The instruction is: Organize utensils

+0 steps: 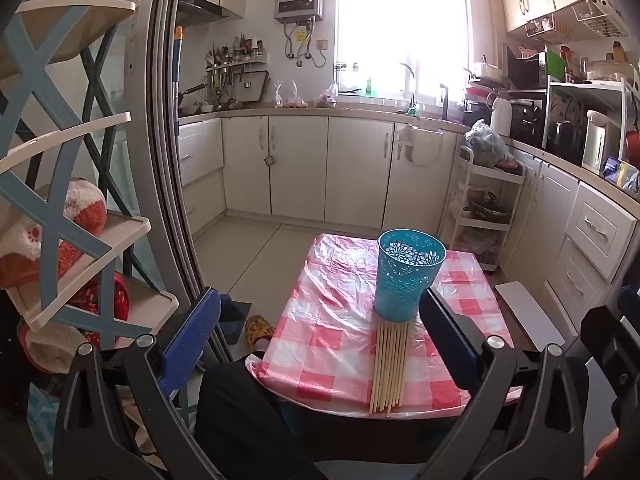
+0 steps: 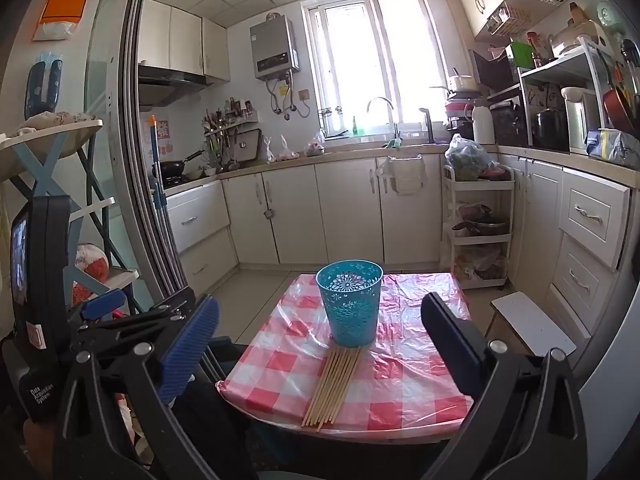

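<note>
On the table (image 2: 420,360), the basket (image 2: 350,306) stands upright behind the chopsticks (image 2: 334,388), whose far ends seem to touch its base. A stool (image 2: 532,324) stands right of the table.

Small kitchen, bright window (image 2: 376,64) blown out by daylight. Cream cabinets (image 2: 344,208) run below it, sink faucet (image 2: 382,108) at the sill. Water heater (image 2: 274,46) left of window. White trolley (image 2: 478,228) right. Pale tiled floor (image 1: 248,248).

The left gripper (image 1: 320,332) hangs with jaws spread wide, tilted downward. The right gripper (image 2: 320,334) likewise, empty.
</note>
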Tool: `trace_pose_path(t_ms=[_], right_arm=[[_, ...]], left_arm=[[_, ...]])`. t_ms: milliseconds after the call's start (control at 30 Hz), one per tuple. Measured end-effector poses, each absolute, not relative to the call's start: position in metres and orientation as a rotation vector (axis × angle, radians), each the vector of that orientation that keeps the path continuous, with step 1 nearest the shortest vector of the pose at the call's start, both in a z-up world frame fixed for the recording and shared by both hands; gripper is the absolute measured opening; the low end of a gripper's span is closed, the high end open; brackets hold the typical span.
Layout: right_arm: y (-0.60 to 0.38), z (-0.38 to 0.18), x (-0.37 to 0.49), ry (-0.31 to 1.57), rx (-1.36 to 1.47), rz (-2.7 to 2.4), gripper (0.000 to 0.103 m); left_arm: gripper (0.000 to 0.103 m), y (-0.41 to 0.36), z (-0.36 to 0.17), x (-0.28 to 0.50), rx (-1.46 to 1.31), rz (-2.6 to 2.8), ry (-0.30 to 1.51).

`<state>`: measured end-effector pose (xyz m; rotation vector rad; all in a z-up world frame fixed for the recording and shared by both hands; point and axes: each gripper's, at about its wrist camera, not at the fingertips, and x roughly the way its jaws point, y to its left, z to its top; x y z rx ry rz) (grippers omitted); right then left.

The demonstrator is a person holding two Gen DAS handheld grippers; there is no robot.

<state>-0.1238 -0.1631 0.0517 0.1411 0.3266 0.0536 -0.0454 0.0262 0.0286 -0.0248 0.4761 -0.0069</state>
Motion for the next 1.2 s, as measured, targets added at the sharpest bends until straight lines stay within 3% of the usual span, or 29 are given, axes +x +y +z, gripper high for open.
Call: trace_pose_path(t_ms=[1200], right_arm=[[-0.162,0.0492,-0.1213,0.331,0.144,0.053,0.097]], left_arm=[[0.096,0.0272,0.0261,-0.0456,-0.025,-0.004,0.479]])
